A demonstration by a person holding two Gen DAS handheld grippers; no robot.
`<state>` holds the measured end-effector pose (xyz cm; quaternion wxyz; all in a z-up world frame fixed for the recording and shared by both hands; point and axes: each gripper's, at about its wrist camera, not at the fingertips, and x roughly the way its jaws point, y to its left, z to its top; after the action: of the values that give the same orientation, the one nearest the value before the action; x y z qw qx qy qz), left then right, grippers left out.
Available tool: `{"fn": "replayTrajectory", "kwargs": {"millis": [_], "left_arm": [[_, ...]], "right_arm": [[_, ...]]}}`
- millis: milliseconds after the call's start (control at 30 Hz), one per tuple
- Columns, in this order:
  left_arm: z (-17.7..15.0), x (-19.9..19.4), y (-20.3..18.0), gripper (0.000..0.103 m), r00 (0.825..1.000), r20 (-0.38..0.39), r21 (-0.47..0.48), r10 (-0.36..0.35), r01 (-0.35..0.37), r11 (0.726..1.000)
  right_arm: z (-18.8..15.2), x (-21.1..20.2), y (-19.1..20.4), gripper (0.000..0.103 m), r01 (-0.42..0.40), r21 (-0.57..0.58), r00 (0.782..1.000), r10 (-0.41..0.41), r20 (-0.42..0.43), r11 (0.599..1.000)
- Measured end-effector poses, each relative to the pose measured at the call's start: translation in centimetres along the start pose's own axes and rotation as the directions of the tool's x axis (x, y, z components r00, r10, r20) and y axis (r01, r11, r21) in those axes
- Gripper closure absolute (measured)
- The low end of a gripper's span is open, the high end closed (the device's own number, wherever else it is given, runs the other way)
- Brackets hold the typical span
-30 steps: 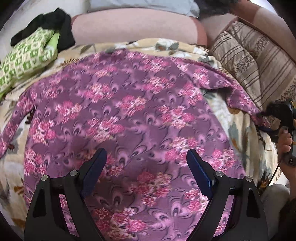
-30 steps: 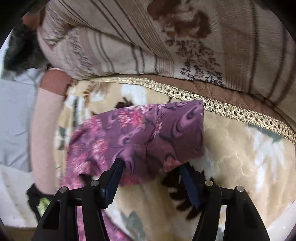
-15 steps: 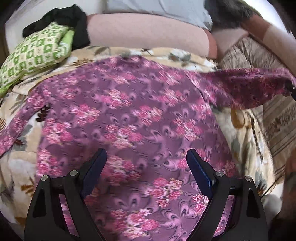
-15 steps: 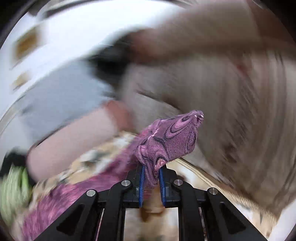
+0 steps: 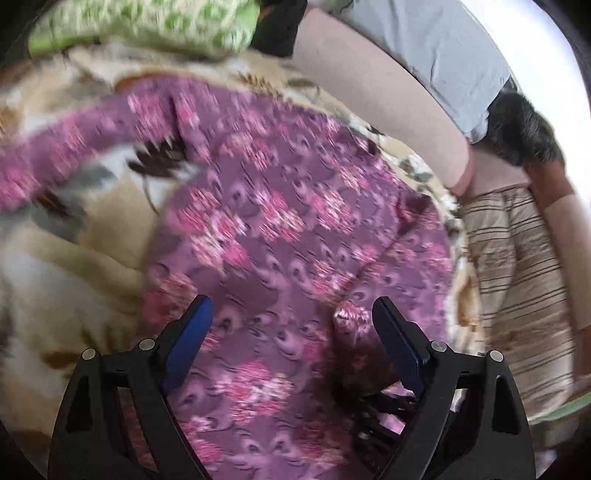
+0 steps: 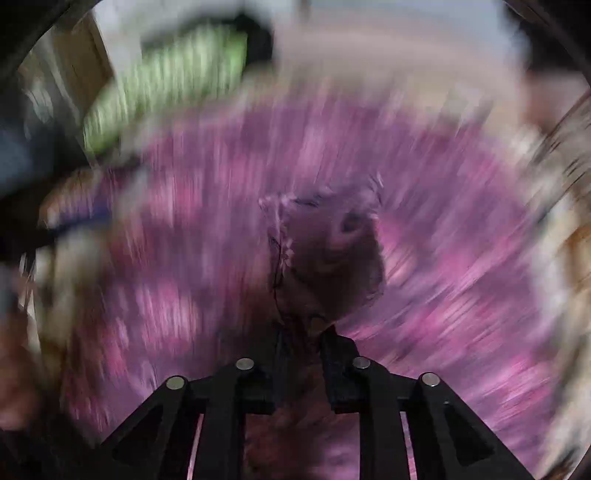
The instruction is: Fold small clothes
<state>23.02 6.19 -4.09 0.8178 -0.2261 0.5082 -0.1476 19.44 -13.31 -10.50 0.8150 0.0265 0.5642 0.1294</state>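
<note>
Fabric fills both views: a purple top (image 5: 280, 229) printed with pink flower clusters and dark swirls lies spread on a fleecy cream blanket (image 5: 85, 266) with a brown and grey leaf pattern. The right gripper (image 6: 299, 336) has its jaws nearly together, just easing apart, with the cuff end of a sleeve (image 6: 328, 251) caught between them; the cloth stands up out of the pinch in a crumpled tuft with a stitched hem, above the body of the top. Everything around it smears with motion. The left gripper (image 5: 291, 325) hangs over the lower part of the garment with its blue-padded fingers (image 5: 184, 339) spread wide and nothing between them; I cannot tell whether they touch the cloth. The other sleeve (image 5: 66, 147) stretches out flat to the left. A green-and-white patterned cloth (image 5: 155, 22) sits bunched at the far edge, and a striped beige cushion (image 5: 517, 280) lies to the right.
</note>
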Motion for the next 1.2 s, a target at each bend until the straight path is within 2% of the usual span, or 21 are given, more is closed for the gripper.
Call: {"fn": "replayTrajectory", "kwargs": {"millis": [67, 100, 133, 167, 233, 300, 333, 433, 467, 500, 567, 633, 667, 733, 767, 800, 867, 933, 1033, 1133, 1200], "left_arm": [[0.0, 0.4, 0.3, 0.015, 0.997, -0.025, -0.031, -0.073, 0.072, 0.997], [0.0, 0.4, 0.3, 0.015, 0.995, -0.027, -0.039, -0.091, 0.090, 0.995], [0.0, 0.4, 0.2, 0.015, 0.994, -0.023, -0.049, -0.109, 0.108, 0.993], [0.0, 0.3, 0.1, 0.015, 0.993, -0.020, -0.051, -0.117, 0.116, 0.992], [-0.1, 0.4, -0.1, 0.015, 0.991, -0.016, -0.049, -0.132, 0.132, 0.990], [-0.2, 0.7, -0.4, 0.015, 0.990, -0.019, -0.037, -0.139, 0.138, 0.990], [-0.4, 1.1, -0.6, 0.015, 0.992, -0.030, -0.024, -0.124, 0.123, 0.992], [-1.4, 2.8, -1.5, 0.015, 0.994, -0.085, 0.015, -0.066, 0.068, 0.998], [-1.8, 3.3, -1.9, 0.016, 0.993, -0.096, 0.024, -0.067, 0.069, 0.997], [-2.3, 3.7, -2.2, 0.024, 0.992, -0.105, 0.034, -0.076, 0.080, 0.996], [-3.5, 4.6, -3.6, 0.031, 0.988, -0.134, 0.076, -0.080, 0.091, 0.993], [-4.5, 5.5, -5.2, 0.032, 0.990, -0.143, 0.172, -0.008, 0.033, 0.985], [-5.0, 5.9, -6.0, 0.041, 0.990, -0.131, 0.238, 0.055, -0.023, 0.971], [-5.5, 6.5, -6.5, 0.073, 0.986, -0.089, 0.292, 0.142, -0.110, 0.950], [-5.6, 6.4, -6.6, 0.096, 0.982, -0.052, 0.314, 0.182, -0.157, 0.936], [-5.7, 6.3, -6.6, 0.099, 0.981, -0.037, 0.327, 0.188, -0.166, 0.930], [-5.6, 5.0, -6.9, 0.101, 0.985, -0.035, 0.319, 0.168, -0.148, 0.936], [-5.6, 1.3, -7.1, 0.101, 0.995, 0.020, 0.314, 0.097, -0.098, 0.944], [-6.5, -2.9, -6.9, 0.101, 0.998, 0.046, 0.285, 0.046, -0.057, 0.957], [-8.6, -3.0, -4.3, 0.101, 0.996, 0.002, 0.245, 0.084, -0.082, 0.966], [-9.6, -0.8, -2.3, 0.101, 0.990, -0.040, 0.205, 0.134, -0.123, 0.971]], "right_arm": [[0.4, -2.9, -0.1, 0.082, -0.043, -0.003, 0.996, 0.043, 0.078, 0.999], [0.7, -4.7, -0.3, 0.082, -0.104, -0.023, 0.987, 0.106, 0.119, 0.994], [0.8, -5.9, -0.5, 0.071, -0.155, -0.031, 0.975, 0.158, 0.153, 0.987], [0.9, -7.2, -0.9, 0.039, -0.208, -0.032, 0.960, 0.210, 0.184, 0.978], [0.9, -8.5, -1.4, 0.009, -0.296, -0.056, 0.935, 0.301, 0.189, 0.954], [1.1, -9.2, -2.4, 0.010, -0.327, -0.069, 0.928, 0.334, 0.165, 0.943], [1.1, -9.8, -3.5, 0.010, -0.313, -0.055, 0.928, 0.317, 0.195, 0.948], [1.9, -10.4, -8.4, 0.010, -0.224, 0.102, 0.943, 0.189, 0.275, 0.969], [2.2, -10.1, -10.7, 0.011, -0.207, 0.188, 0.946, 0.147, 0.289, 0.960], [2.4, -9.7, -12.4, 0.012, -0.201, 0.250, 0.950, 0.125, 0.287, 0.947], [2.6, -8.6, -15.7, 0.033, -0.214, 0.375, 0.956, 0.113, 0.271, 0.902], [2.9, -6.1, -18.5, 0.044, -0.249, 0.495, 0.959, 0.142, 0.245, 0.832], [2.8, -4.8, -19.1, 0.048, -0.271, 0.529, 0.957, 0.168, 0.235, 0.804], [2.4, -3.1, -19.5, 0.058, -0.276, 0.570, 0.960, 0.188, 0.210, 0.774], [2.6, -2.8, -19.2, 0.061, -0.271, 0.563, 0.961, 0.185, 0.207, 0.780], [3.0, -2.8, -18.6, 0.065, -0.253, 0.541, 0.965, 0.165, 0.206, 0.802], [3.5, -3.2, -17.5, 0.097, -0.177, 0.512, 0.979, 0.095, 0.182, 0.840], [3.6, -3.4, -16.6, 0.101, -0.136, 0.498, 0.983, 0.054, 0.177, 0.856], [2.9, -4.9, -15.3, 0.102, -0.198, 0.446, 0.967, 0.098, 0.236, 0.873], [2.5, -4.6, -13.6, 0.102, -0.209, 0.391, 0.966, 0.128, 0.224, 0.896], [2.8, -1.7, -13.0, 0.102, -0.220, 0.392, 0.974, 0.182, 0.132, 0.893]]}}
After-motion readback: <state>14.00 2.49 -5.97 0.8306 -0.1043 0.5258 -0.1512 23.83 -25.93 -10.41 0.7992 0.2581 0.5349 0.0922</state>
